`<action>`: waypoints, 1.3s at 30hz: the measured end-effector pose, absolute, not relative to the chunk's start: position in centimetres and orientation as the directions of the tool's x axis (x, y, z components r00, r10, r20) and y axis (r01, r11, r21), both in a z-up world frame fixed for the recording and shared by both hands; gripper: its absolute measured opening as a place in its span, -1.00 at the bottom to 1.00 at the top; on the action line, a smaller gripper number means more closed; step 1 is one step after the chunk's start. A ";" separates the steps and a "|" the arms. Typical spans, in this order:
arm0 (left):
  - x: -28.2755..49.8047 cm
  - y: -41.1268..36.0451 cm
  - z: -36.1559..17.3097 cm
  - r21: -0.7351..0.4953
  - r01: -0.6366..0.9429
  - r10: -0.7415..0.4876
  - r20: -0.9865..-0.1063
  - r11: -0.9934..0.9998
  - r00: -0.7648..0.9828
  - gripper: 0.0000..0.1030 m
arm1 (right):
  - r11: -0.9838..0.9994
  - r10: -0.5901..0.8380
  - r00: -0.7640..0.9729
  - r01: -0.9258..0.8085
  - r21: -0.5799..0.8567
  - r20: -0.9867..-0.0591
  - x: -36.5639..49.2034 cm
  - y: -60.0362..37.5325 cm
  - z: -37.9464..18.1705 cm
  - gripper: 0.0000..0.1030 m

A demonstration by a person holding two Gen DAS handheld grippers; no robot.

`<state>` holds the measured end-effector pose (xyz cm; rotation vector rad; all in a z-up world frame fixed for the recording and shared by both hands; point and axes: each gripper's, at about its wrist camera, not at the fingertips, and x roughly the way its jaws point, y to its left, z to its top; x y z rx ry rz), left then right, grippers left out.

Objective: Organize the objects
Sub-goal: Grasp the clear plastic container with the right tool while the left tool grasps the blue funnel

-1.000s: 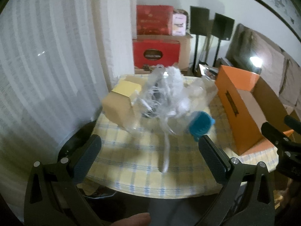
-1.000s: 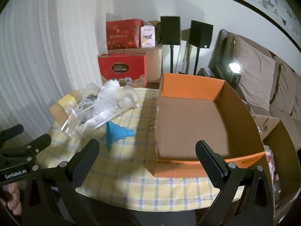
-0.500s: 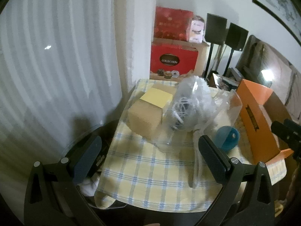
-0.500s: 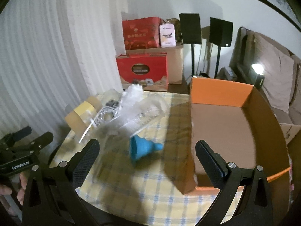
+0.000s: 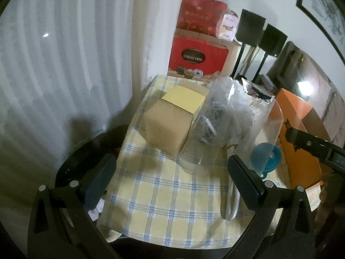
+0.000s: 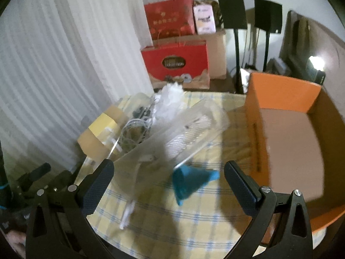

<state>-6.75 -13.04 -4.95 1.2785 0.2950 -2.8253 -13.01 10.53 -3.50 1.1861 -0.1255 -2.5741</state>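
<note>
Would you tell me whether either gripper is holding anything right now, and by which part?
Nothing is held: the left gripper and right gripper are both open and empty.

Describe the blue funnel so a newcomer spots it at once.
Start at the big orange box on the checked tablecloth. Just beside its near corner, in front of the clear plastic bags, the blue funnel lies on its side. It is the only blue, cone-shaped item; its neighbours are transparent or cardboard brown.

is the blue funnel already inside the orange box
No, the blue funnel lies on the checked tablecloth, outside the orange box.
</note>
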 end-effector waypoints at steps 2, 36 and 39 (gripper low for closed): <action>-6.8 -13.3 -5.2 -0.158 0.108 0.047 -0.749 -0.982 -0.661 1.00 | -0.950 -0.309 -0.588 0.224 0.216 -0.748 -13.9 10.0 -4.2 1.00; -7.4 -11.1 -6.7 -0.241 -0.024 0.204 -0.758 -0.970 -0.619 1.00 | -0.882 -0.432 -0.430 0.017 0.471 -0.793 -20.8 10.9 -9.4 0.44; -7.3 -11.2 -6.5 -0.247 -0.021 0.206 -0.758 -0.969 -0.619 1.00 | -0.877 -0.445 -0.433 0.030 0.480 -0.784 -20.5 10.9 -8.9 0.24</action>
